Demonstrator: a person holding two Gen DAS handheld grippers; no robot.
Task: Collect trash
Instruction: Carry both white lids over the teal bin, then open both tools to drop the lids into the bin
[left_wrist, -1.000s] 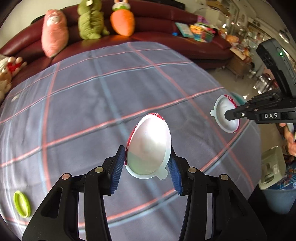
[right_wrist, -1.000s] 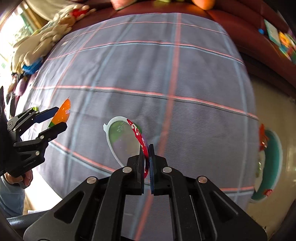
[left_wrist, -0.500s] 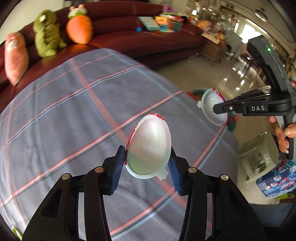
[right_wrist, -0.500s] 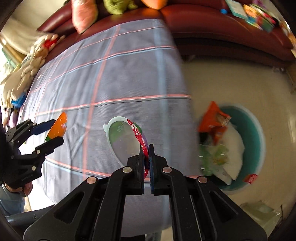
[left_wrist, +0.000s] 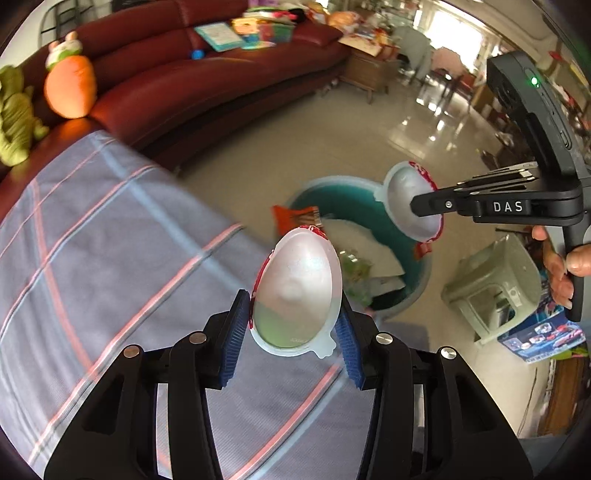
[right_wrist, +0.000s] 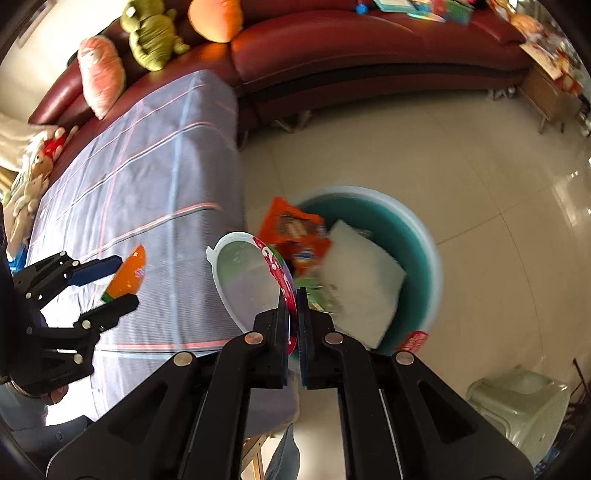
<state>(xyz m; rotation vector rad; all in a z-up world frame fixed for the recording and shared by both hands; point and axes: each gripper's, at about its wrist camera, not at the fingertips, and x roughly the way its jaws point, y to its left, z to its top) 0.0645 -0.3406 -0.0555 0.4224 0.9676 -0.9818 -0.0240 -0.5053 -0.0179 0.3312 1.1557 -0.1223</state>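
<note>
Two clear plastic cups with red-printed rims are held off the counter. One cup (left_wrist: 297, 291) sits upright-tilted between the left tool's blue pads, its hollow facing the camera. The other cup (right_wrist: 251, 278) is pinched by its rim, edge-on, beside the teal bin (right_wrist: 413, 229), which holds an orange wrapper (right_wrist: 291, 229) and white paper (right_wrist: 358, 284).

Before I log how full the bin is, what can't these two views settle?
- Teal bin: its near inside is hidden by the white bag and orange wrapper; motion blur smears the rest.
- Left wrist view: the left gripper's cup covers part of the bin.
- Right gripper's cup: any print is too blurred to read.
- Green scraps in the bin: too blurred to identify.
</note>
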